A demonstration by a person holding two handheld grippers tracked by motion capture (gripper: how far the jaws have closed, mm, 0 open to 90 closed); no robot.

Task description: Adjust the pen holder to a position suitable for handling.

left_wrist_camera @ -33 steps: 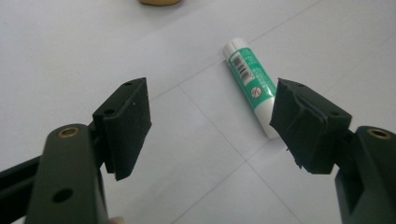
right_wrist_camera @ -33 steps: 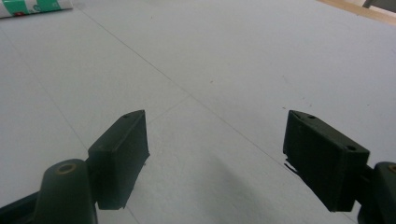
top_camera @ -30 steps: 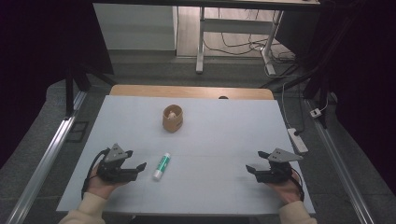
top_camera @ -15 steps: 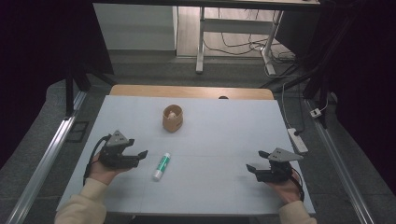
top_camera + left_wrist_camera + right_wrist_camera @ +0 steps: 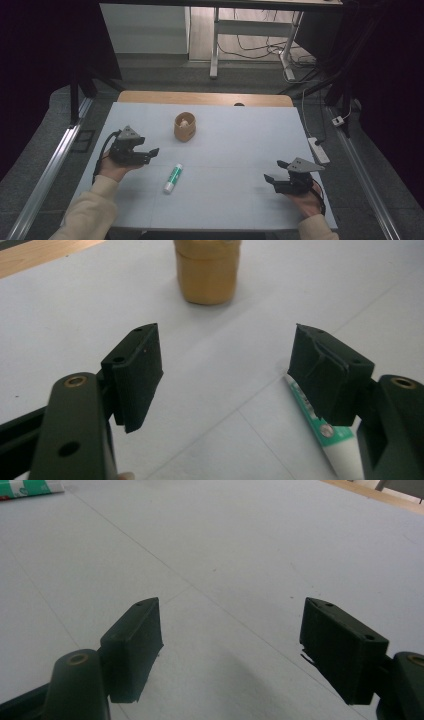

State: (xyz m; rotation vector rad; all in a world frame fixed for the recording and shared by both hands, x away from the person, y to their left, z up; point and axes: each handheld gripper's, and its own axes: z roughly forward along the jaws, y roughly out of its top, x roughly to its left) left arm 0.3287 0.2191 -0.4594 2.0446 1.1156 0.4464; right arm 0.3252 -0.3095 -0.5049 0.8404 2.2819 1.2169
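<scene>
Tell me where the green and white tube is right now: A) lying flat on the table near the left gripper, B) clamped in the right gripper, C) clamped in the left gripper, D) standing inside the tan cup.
A: the tube lies flat on the table, just beside the open left gripper, whose fingers hold nothing; the cup stands apart, farther back.

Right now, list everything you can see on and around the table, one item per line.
Tube: one, white and green, lying near the table's front left.
Cup: one, tan, upright, toward the table's back centre.
Table: one, pale grey top, wood strip at the far edge.
Power strip: one, white, on the floor to the right.
Left gripper: one, black, fingers open, left of the tube.
Right gripper: one, black, fingers open, front right.
</scene>
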